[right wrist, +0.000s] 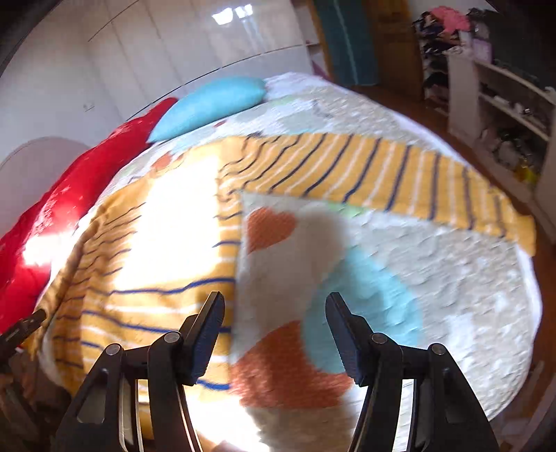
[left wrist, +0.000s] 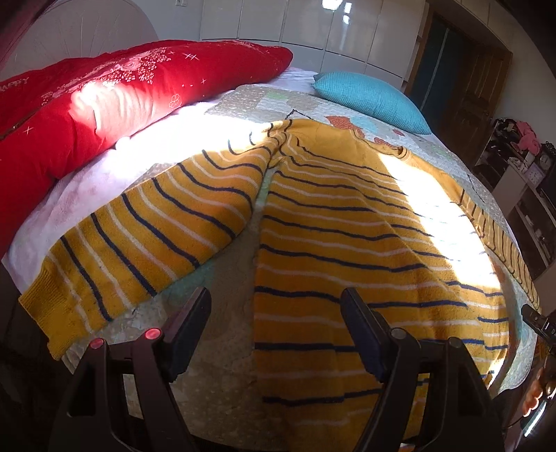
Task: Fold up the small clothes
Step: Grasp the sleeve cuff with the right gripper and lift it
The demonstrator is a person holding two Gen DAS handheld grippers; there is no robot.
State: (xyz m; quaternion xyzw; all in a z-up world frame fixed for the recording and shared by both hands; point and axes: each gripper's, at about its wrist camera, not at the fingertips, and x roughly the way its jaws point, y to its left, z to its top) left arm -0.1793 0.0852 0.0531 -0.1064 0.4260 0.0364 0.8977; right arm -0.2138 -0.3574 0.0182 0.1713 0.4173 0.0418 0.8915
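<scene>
A small yellow sweater (left wrist: 333, 222) with navy and white stripes lies flat on the quilt, both sleeves spread out. In the left wrist view one sleeve (left wrist: 139, 243) runs to the lower left. My left gripper (left wrist: 276, 299) is open and empty, above the sweater's bottom hem at its left side edge. In the right wrist view the sweater body (right wrist: 156, 243) lies at the left and its other sleeve (right wrist: 382, 174) stretches to the right. My right gripper (right wrist: 274, 306) is open and empty, above the quilt next to the sweater's right side edge. The right wrist view is blurred.
The bed carries a patchwork quilt (right wrist: 434, 278) with orange hearts. A long red pillow (left wrist: 104, 101) and a blue cushion (left wrist: 371, 97) lie at the far side. White wardrobes (left wrist: 295, 24) stand behind. Shelves with clutter (right wrist: 504, 104) stand to the right of the bed.
</scene>
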